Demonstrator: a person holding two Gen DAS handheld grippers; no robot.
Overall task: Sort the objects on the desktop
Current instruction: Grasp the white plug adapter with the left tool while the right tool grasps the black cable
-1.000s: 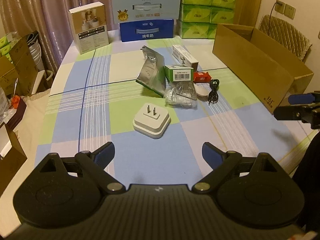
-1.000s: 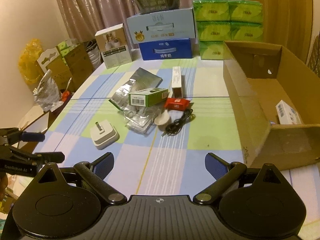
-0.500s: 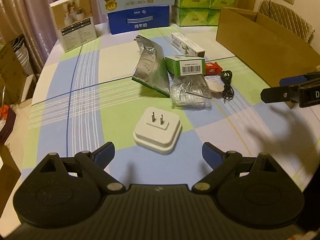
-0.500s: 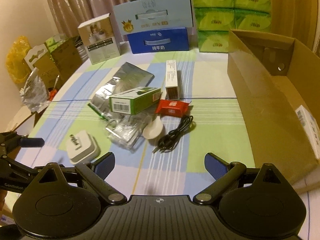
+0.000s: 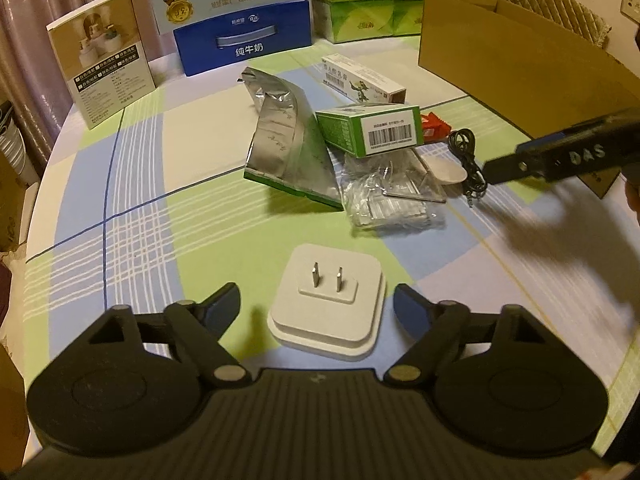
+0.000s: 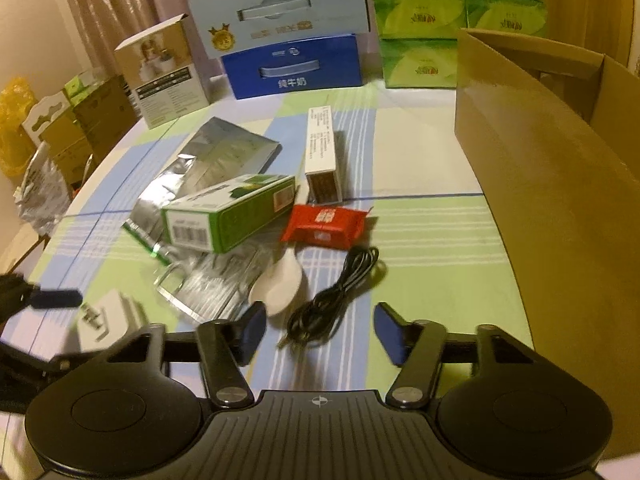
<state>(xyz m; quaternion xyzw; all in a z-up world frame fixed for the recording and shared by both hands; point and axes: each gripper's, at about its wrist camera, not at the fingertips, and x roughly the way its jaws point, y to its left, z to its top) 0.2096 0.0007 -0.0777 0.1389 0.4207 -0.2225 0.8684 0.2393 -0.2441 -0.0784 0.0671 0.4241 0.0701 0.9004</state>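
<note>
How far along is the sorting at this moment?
Barely begun. Nothing is gripped. The left gripper is closing around the white plug; its pads are not yet touching. The right gripper is closing over the black cable, also without contact. The foil bag, green box, red packet and spoon lie unsorted on the table. The cardboard box interior is hidden.

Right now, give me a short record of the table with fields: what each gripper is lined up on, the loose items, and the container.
left gripper: jaws closing around the white plug adapter, pads not yet touching
right gripper: jaws closing over the black cable, not gripped
loose pile: green box, foil bag, red packet, white spoon, long white box
container: cardboard box, at the right
surface: checked tablecloth
</note>
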